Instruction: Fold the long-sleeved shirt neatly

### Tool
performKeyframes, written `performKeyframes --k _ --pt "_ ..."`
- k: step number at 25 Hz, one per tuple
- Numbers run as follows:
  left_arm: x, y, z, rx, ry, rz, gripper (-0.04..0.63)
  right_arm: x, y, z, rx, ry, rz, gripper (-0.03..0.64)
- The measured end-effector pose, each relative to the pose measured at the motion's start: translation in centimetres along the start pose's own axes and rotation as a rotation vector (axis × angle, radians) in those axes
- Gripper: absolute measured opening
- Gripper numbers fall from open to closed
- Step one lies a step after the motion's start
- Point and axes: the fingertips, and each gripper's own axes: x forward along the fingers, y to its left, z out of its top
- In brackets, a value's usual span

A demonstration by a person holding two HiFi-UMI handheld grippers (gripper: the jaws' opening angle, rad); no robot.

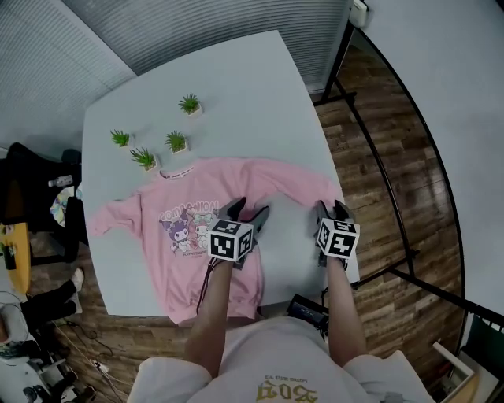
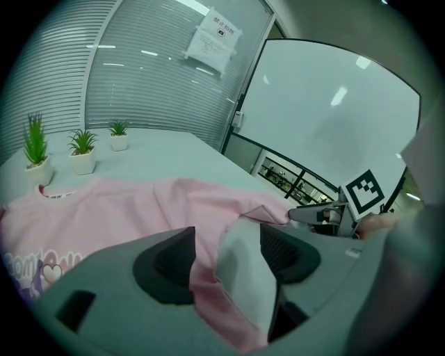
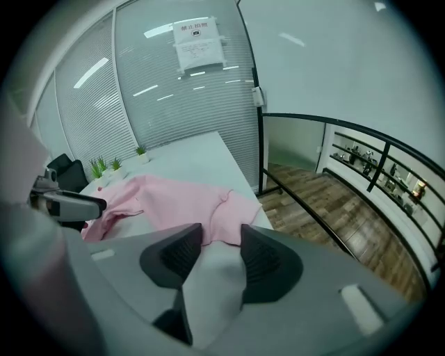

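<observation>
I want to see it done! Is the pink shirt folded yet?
Spread, not folded: the shirt lies flat, picture up, both sleeves stretched out sideways.

White table (image 1: 236, 86); wood floor (image 1: 409, 315) — slatted blinds (image 1: 197, 24) behind.

Pink shirt (image 2: 139, 208) edge — between the parted jaws

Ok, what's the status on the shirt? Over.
Left gripper open over shirt side edge. Right gripper open at sleeve cuff. Shirt spread, unfolded. Plants beyond shirt, not blocking.
</observation>
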Motion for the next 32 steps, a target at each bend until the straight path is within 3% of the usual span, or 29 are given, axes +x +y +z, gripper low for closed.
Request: performKeyframes --k 3,7,23,32 --pt "-0.2 0.1 -0.1 0.006 0.007 0.006 0.296 0.2 -0.3 -0.3 -0.052 0.026 -0.031 0.103" --pt "-0.6 0.3 0.2 0.005 -0.002 0.012 0.297 0.1 -0.8 -0.3 -0.002 0.029 -0.016 0.059" --pt "-6.2 2.4 2.5 -0.015 -0.068 0.068 0.316 -5.5 -3.2 4.7 0.103 -0.122 -0.056 0.049" --pt "-11.1 4.0 2.9 -0.039 -0.126 0.128 0.321 -8.3 -0.4 7.2 0.074 -0.197 -0.024 0.049"
